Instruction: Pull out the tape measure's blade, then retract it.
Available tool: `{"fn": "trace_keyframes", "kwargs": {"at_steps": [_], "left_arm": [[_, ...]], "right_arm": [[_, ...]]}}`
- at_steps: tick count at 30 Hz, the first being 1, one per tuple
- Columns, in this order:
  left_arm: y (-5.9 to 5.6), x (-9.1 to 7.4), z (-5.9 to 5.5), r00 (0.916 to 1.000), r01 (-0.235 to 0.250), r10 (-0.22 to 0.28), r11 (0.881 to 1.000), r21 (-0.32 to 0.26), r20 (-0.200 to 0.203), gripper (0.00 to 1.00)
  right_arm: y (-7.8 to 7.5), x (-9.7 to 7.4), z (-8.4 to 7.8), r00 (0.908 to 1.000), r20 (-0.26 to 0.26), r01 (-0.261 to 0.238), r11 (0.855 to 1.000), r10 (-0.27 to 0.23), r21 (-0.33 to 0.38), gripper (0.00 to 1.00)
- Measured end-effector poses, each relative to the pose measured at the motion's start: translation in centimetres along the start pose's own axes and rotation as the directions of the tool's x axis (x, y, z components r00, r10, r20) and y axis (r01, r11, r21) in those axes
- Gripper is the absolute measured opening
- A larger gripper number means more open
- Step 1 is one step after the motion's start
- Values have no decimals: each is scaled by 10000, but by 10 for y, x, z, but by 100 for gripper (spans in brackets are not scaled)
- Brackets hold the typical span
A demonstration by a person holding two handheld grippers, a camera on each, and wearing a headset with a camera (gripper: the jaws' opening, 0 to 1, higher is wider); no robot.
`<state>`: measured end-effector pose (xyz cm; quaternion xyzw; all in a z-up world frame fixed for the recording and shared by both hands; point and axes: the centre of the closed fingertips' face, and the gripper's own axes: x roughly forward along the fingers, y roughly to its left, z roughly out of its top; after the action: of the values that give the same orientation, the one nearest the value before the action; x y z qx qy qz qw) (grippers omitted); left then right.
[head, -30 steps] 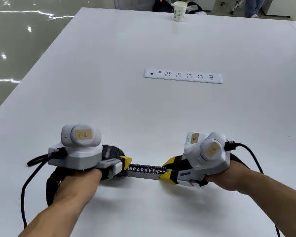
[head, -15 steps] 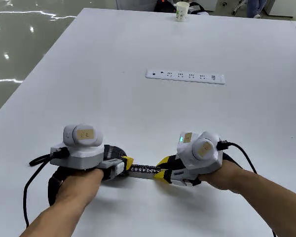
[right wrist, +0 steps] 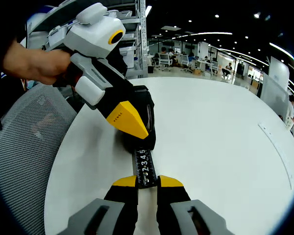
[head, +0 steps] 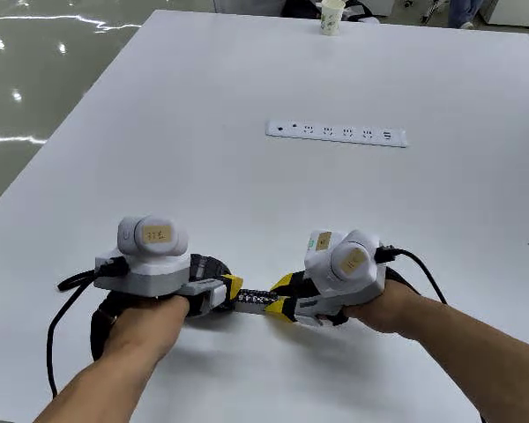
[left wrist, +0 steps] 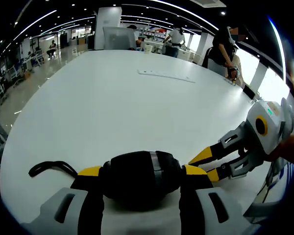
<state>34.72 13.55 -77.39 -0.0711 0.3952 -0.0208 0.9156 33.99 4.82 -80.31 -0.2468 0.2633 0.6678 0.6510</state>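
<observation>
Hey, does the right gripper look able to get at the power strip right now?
Probably not yet: the right gripper is shut on the blade. The power strip lies well beyond it across bare table, so nothing blocks the way once it lets go.

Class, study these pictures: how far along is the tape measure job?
Done: the blade has been pulled out of the tape measure case, which the left gripper clamps. In hand: the right gripper, shut on the blade's end, is closer to the case than a second ago, so retraction looks under way. Left: a short numbered stretch has yet to go in.
</observation>
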Motion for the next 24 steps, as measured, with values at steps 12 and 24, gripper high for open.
{"fn": "trace_keyframes", "kwargs": {"at_steps": [12, 24], "left_arm": [[0, 0, 0, 10000, 8, -8, 10000, -78, -10, 57], [0, 0, 0, 10000, 1, -1, 9999, -109, -26, 57]], "right_arm": [[1, 11, 9, 9999, 35, -122, 9998, 122, -132, 11], [4, 24, 20, 9995, -24, -324, 9989, 324, -330, 11]]}}
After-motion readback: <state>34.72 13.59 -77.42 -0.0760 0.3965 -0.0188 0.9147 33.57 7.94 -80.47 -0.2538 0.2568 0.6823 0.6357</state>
